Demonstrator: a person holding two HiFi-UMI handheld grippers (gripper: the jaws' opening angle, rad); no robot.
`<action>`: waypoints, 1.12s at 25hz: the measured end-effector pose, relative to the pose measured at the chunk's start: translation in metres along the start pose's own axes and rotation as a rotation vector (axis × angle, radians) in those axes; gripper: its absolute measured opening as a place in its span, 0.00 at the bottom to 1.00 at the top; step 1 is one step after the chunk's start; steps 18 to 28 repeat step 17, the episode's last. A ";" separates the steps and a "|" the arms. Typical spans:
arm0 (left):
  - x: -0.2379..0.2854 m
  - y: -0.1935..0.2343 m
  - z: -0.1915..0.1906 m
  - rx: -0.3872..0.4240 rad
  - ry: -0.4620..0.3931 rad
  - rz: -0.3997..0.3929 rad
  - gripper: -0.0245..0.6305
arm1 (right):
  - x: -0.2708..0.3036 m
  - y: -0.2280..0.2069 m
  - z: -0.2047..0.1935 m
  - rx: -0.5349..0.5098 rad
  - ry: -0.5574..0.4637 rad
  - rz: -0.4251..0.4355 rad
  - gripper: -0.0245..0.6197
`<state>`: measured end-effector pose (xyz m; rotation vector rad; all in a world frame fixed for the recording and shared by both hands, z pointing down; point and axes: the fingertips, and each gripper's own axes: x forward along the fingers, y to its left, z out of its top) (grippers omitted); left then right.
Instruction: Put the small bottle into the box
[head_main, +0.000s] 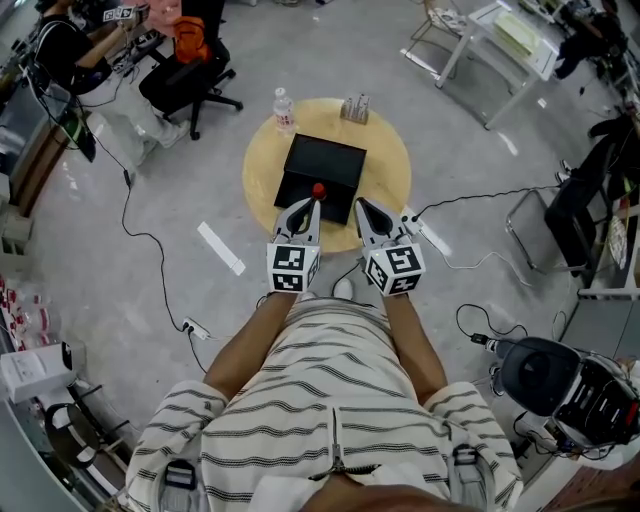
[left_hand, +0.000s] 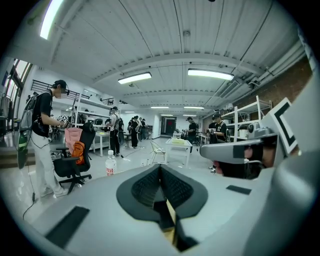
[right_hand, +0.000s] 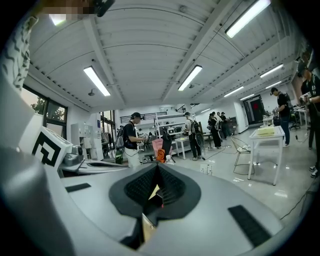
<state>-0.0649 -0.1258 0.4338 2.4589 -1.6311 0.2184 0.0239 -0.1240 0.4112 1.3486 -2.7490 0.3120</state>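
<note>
A black box (head_main: 325, 160) lies on a round wooden table (head_main: 392, 150). A small red-topped thing (head_main: 319, 189), which may be the small bottle, shows at the box's near edge, right at the tip of my left gripper (head_main: 312, 204); I cannot tell whether they touch. In the left gripper view the left gripper (left_hand: 160, 167) is shut, its pads meeting with nothing visible between them. My right gripper (head_main: 360, 204) hovers beside it over the table's near edge. Its jaws (right_hand: 157, 167) also meet, and a red speck shows through the gap below them.
A clear water bottle (head_main: 284, 108) stands at the table's far left rim, and small grey items (head_main: 354, 108) at its back. An office chair (head_main: 190, 70), a white table (head_main: 500, 40), cables and a power strip (head_main: 430, 236) surround the table. People stand in the room.
</note>
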 end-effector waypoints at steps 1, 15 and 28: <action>-0.001 0.000 -0.001 0.000 -0.001 0.000 0.07 | -0.001 0.000 -0.001 0.004 -0.002 0.000 0.07; -0.004 0.003 0.000 0.009 -0.018 -0.012 0.07 | 0.004 0.001 -0.004 0.009 -0.011 -0.013 0.07; -0.005 0.003 0.001 0.014 -0.021 -0.017 0.07 | 0.005 0.001 -0.003 0.007 -0.013 -0.015 0.07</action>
